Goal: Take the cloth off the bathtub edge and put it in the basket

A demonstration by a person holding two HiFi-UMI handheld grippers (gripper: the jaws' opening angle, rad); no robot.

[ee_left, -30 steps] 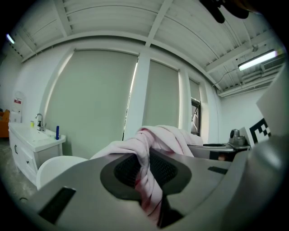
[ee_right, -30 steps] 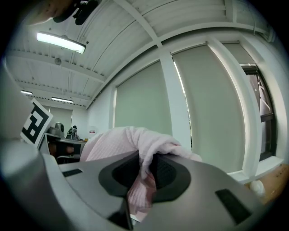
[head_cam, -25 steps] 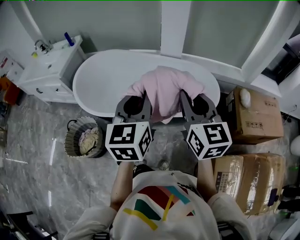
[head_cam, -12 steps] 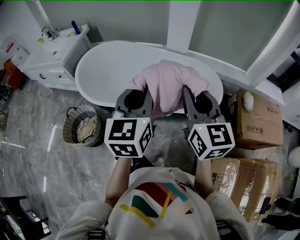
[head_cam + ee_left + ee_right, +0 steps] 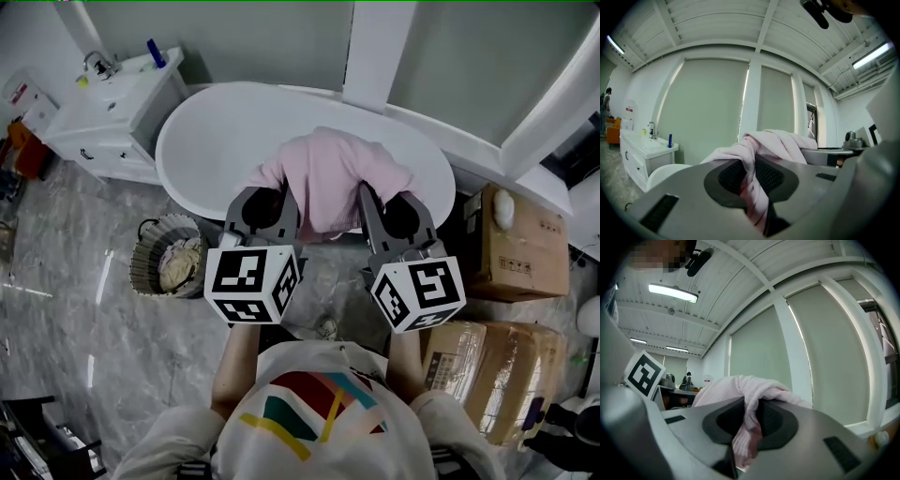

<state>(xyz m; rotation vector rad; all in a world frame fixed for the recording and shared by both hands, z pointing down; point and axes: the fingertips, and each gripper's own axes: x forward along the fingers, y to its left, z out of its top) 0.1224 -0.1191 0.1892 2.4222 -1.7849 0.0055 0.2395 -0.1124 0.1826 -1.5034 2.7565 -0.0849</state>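
Now: soft pink cloth at white oval bathtub near rim.
Left gripper and right gripper each clamp a cloth fold.

Left of cloth: basket on floor; bathtub behind both.

place: on my feed I'd call it a bathroom set built inside a big hall | bathroom bits: white bathtub, vanity with a tap, marbled floor | hall bits: cardboard boxes by the tub, ribbed ceiling with a strip light
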